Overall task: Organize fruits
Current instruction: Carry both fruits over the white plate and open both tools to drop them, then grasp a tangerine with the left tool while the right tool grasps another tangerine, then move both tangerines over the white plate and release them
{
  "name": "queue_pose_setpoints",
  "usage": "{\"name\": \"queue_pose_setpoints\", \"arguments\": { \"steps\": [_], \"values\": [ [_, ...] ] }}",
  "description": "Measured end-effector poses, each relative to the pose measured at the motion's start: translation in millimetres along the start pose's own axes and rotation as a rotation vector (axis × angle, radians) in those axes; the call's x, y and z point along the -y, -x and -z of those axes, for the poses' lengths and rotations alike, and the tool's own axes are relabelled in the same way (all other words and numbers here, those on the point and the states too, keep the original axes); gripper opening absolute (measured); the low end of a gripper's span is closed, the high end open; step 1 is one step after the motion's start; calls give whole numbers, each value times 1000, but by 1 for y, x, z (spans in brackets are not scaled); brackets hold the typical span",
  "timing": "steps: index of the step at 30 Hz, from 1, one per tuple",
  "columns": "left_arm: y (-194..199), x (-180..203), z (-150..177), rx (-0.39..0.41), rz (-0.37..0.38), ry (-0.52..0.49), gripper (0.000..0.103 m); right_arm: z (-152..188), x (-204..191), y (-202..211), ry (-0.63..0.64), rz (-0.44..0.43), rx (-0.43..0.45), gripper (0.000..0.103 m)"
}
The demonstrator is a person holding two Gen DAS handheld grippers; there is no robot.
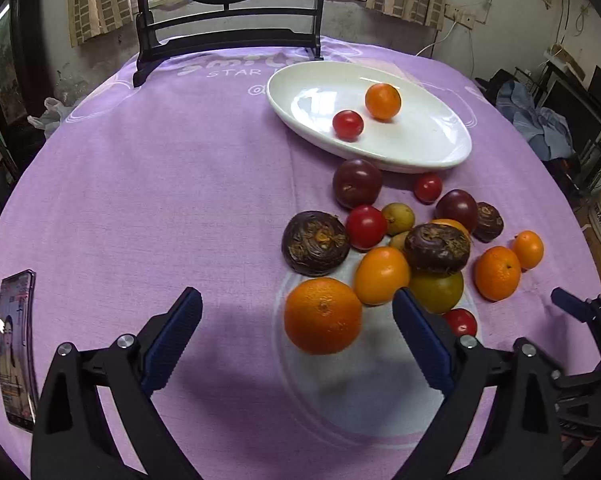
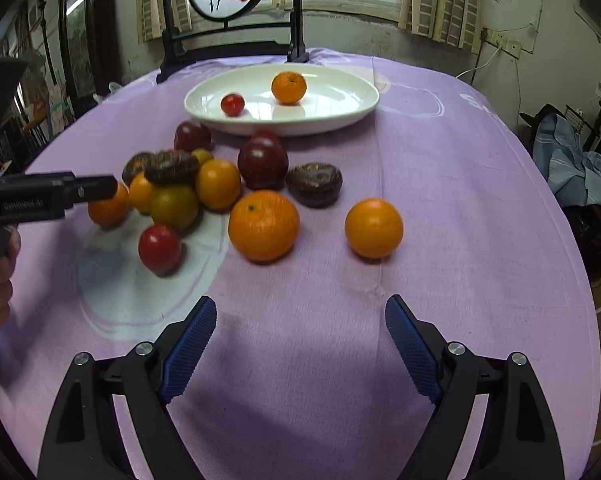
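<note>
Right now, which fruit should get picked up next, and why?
Probably the big orange: the left gripper is open and empty, with that orange nearest its jaws. The white plate holds only two fruits, so there's room.

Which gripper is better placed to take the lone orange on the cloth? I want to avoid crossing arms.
Probably the right. The right gripper is open and empty, with the lone orange just ahead on bare cloth. The left gripper, also open, faces the big orange at the pile's near edge.
</note>
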State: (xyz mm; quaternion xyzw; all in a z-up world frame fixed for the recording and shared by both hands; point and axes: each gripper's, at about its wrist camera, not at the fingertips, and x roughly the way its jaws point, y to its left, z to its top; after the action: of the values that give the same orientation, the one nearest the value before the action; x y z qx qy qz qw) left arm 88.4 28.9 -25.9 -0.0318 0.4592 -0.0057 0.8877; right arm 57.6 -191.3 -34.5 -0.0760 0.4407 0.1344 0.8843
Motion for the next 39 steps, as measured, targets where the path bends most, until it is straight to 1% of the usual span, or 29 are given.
{"name": "queue_pose_setpoints", "arguments": {
  "steps": [3,6,8,9,10,11,14,18,19,20,21,22,23,24,25,26,27,28,30,34,37,39],
  "values": [
    [1,3,5,32,-4,-40,94,-3,-7,-7,10,-9,-25,87],
    [0,-1,6,18,36,-38,94,-12,-12,-12,13,-9,-25,87],
    [-2,-5,5,5,50,-21,94,-20,-16,-19,24,-6,-32,83],
    [-4,-6,5,-6,44,-18,94,-23,-17,-22,27,-2,-35,79],
    [-5,-7,5,-13,44,-15,94,-27,-17,-27,20,-4,-41,61],
    [-6,-8,4,-19,50,-11,94,-31,-16,-31,8,-7,-50,46],
    [-10,-8,5,-37,81,-9,94,-42,-17,-40,-5,-36,-55,48],
    [-19,-5,7,-63,73,-21,94,-45,-21,-43,7,-37,-41,50],
    [-20,-4,8,-67,68,-22,94,-45,-21,-43,3,-45,-38,54],
    [-23,-2,8,-72,66,-25,94,-45,-21,-44,-2,-71,-35,65],
    [-24,-2,9,-76,66,-27,94,-45,-21,-44,-11,-93,-31,68],
    [-25,0,10,-77,68,-30,94,-46,-22,-45,-12,-85,-24,69],
    [-26,1,11,-74,68,-36,94,-46,-25,-46,3,-62,-20,58],
    [-26,3,11,-60,63,-46,90,-47,-28,-45,30,-33,-9,51],
    [-26,5,11,-45,50,-60,71,-47,-28,-44,37,-27,-6,44],
    [-29,6,11,-39,24,-75,60,-47,-26,-43,30,-32,-10,44],
    [-30,7,11,-26,10,-84,58,-46,-23,-42,16,-44,-13,44],
    [-30,6,10,-15,13,-88,56,-45,-20,-41,0,-54,-11,43],
    [-29,8,10,0,38,-94,44,-43,-16,-38,-17,-59,-4,43],
    [-26,15,11,-2,6,-123,43,-41,-7,-26,-43,-64,43,43],
    [-20,13,8,-28,37,-98,43,-39,3,-19,-80,-75,67,43],
    [-9,13,5,-25,62,-83,42,-38,8,-14,-102,-81,82,43]
  ]
}}
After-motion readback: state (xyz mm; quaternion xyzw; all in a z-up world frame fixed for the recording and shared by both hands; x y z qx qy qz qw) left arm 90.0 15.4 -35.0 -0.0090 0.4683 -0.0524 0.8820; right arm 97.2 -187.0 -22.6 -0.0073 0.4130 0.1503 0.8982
